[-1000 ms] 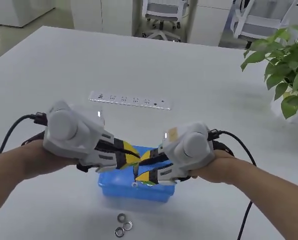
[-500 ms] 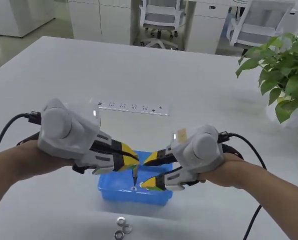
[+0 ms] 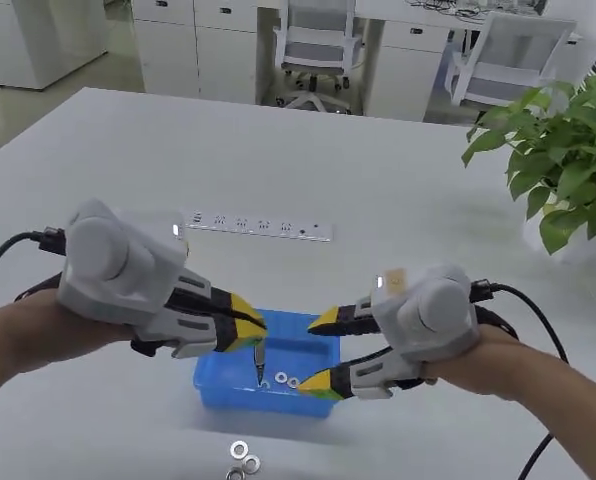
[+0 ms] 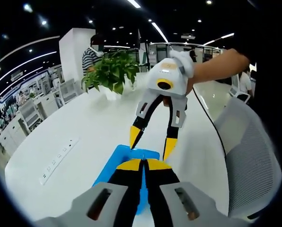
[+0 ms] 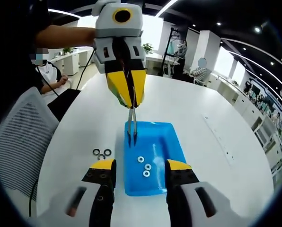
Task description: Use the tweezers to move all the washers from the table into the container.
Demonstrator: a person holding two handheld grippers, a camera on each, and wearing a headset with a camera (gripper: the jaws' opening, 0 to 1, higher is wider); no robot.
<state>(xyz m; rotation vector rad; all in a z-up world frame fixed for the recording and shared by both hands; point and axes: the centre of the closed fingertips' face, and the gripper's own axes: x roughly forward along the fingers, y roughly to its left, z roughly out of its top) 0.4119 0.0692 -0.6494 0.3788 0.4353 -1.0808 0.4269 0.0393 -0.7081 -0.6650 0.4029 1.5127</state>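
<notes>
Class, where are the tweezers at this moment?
In the head view, the tweezers hang tip-down from the shut left gripper, over the blue container, close beside the washers lying inside it.

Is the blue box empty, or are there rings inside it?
Not empty: three small metal washers lie inside the blue plastic container.

This is an open-plan office. A wide white table carries a white multi-socket power strip, and behind it stand white-and-grey swivel chairs and low white cabinets. A leafy green potted plant sits near the table's edge, long ceiling light strips run overhead, and seated people show farther off.
</notes>
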